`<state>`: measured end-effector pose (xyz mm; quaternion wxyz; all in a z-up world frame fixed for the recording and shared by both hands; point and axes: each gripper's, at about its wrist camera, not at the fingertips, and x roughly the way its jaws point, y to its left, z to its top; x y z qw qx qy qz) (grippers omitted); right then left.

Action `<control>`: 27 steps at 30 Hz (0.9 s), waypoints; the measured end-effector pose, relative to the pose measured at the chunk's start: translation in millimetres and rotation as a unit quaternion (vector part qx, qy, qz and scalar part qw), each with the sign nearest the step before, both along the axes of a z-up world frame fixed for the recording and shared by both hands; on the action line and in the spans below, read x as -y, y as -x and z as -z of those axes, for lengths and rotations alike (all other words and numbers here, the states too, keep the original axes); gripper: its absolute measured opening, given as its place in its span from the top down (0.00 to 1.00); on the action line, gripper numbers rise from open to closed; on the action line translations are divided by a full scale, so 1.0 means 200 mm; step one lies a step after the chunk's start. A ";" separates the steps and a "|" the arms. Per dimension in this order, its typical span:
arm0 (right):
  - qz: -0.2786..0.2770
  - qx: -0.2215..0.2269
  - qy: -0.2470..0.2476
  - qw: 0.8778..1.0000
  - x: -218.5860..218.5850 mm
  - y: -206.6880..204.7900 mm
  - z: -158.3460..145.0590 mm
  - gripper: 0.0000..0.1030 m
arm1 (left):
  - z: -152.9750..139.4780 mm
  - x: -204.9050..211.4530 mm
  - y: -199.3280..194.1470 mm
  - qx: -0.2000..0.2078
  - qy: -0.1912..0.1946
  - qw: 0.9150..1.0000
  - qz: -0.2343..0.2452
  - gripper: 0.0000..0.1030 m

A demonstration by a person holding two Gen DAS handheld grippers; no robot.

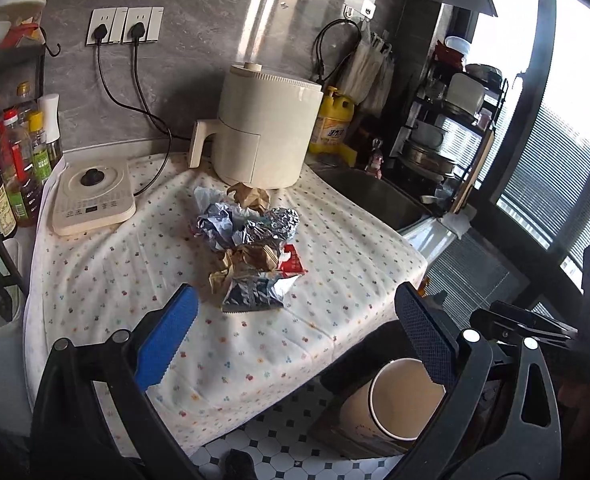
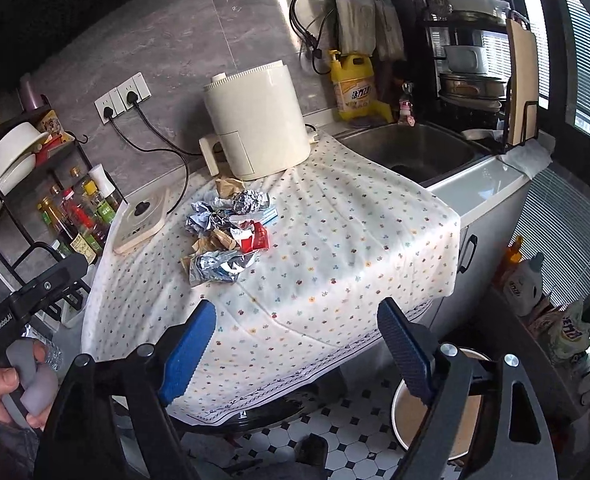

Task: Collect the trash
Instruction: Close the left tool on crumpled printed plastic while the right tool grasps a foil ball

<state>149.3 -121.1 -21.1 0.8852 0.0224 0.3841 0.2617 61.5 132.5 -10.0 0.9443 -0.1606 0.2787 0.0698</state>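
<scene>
Both tongs wide open, empty. Left tongs [image 1: 295, 336] and right tongs [image 2: 297, 348] hover over the near edge of the worktop [image 2: 335, 240], angled down. Trash pile [image 1: 251, 244] lies ahead of both, mid-worktop, clear of the fingers; its long axis runs away from the tongs toward the air fryer [image 1: 267, 128]. Nearest piece: foil wrapper [image 1: 251, 292], about as close to either hand. Surface is a dotted cloth, soft, may bunch. Open bin [image 1: 403, 400] on the tiled floor, below right. Sink [image 2: 415, 152] beyond.
</scene>
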 end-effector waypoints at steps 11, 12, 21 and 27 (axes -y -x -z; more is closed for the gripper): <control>0.007 -0.020 0.016 1.000 -0.30 -0.34 0.02 0.31 | 0.10 -0.41 -0.37 -0.006 0.023 1.000 -0.008 0.20; 0.008 -0.023 0.017 1.000 -0.33 -0.37 0.03 0.32 | 0.11 -0.44 -0.41 -0.009 0.027 1.000 -0.007 0.22; 0.014 -0.033 0.021 0.999 -0.54 -0.56 0.06 0.34 | 0.30 -0.63 -0.71 -0.048 0.043 0.998 0.018 0.27; 0.005 -0.029 0.032 0.999 -0.67 -0.63 0.08 0.36 | 0.46 -0.72 -0.86 -0.065 0.059 0.996 0.028 0.27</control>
